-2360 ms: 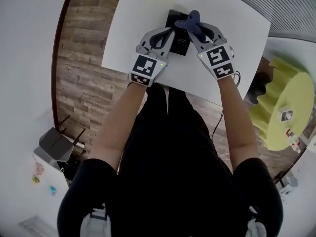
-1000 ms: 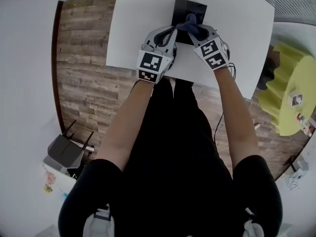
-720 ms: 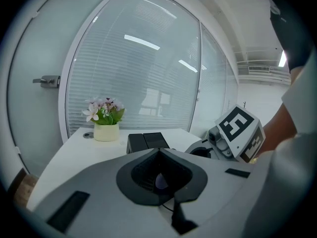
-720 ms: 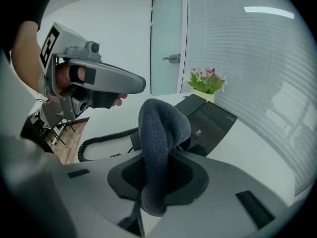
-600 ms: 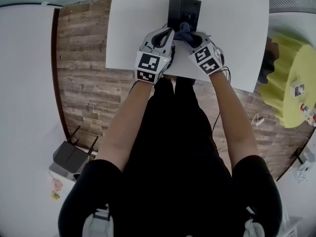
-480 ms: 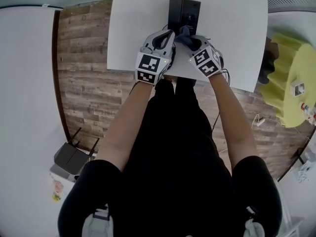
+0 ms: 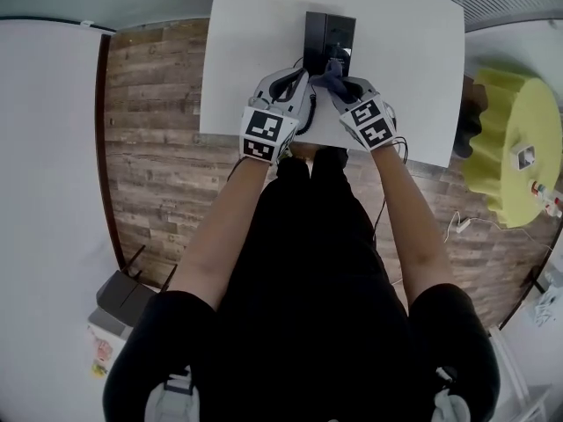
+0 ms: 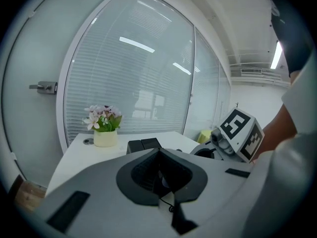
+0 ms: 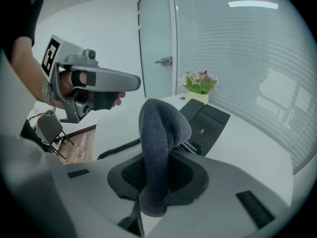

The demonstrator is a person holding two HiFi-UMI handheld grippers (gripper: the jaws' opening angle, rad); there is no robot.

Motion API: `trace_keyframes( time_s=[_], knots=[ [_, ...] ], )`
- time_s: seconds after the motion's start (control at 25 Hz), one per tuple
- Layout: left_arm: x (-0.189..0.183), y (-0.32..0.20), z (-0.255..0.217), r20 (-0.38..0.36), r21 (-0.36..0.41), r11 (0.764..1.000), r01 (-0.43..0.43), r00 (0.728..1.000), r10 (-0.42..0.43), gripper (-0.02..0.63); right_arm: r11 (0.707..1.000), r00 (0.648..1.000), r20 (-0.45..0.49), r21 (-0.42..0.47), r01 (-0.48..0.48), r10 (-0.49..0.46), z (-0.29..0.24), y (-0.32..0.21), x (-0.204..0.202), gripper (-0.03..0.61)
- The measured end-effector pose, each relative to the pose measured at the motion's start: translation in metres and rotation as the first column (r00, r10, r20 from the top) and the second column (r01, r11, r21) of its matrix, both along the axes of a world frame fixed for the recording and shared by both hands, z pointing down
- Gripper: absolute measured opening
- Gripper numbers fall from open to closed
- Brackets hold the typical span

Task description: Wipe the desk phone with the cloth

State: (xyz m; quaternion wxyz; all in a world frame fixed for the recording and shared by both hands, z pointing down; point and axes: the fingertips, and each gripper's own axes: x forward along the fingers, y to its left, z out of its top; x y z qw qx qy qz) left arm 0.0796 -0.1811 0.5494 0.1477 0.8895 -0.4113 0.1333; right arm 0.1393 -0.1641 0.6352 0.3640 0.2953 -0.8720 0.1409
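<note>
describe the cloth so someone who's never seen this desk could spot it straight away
On the white desk lies a black desk phone. At its near end, the right gripper is shut on the cloth. It's the one soft thing there: dark blue-grey knit, bunched into a rounded hump above the jaws.

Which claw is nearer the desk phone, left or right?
Right. The right claw, shut on the cloth, is at the near edge of the desk phone; the left claw, off its near left corner.
</note>
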Motion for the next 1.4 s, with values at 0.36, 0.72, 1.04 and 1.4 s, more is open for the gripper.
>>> trace_keyframes(
  time_s=[0.36,0.72,1.04,1.4],
  knots=[
    [-0.026,-0.024,-0.027,-0.006,0.045,0.999,0.026,1.0,-0.026,0.009,0.992,1.0,-0.024,0.129,-0.001,0.005,-0.061,-0.039,-0.022,0.086],
    [-0.031,-0.068,-0.024,0.02,0.033,0.997,0.066,0.998,-0.067,0.009,0.984,1.0,-0.013,0.176,-0.004,0.006,-0.069,-0.105,-0.035,0.086],
    [-0.03,-0.093,-0.005,0.025,0.007,0.995,0.095,0.995,-0.096,0.009,0.985,0.999,-0.047,0.171,0.029,-0.021,-0.042,-0.146,-0.04,0.086],
    [-0.021,-0.092,0.02,0.043,-0.039,0.995,0.092,0.995,-0.09,0.009,0.981,0.99,-0.11,0.159,0.11,-0.093,-0.026,-0.137,-0.045,0.086]
  ],
)
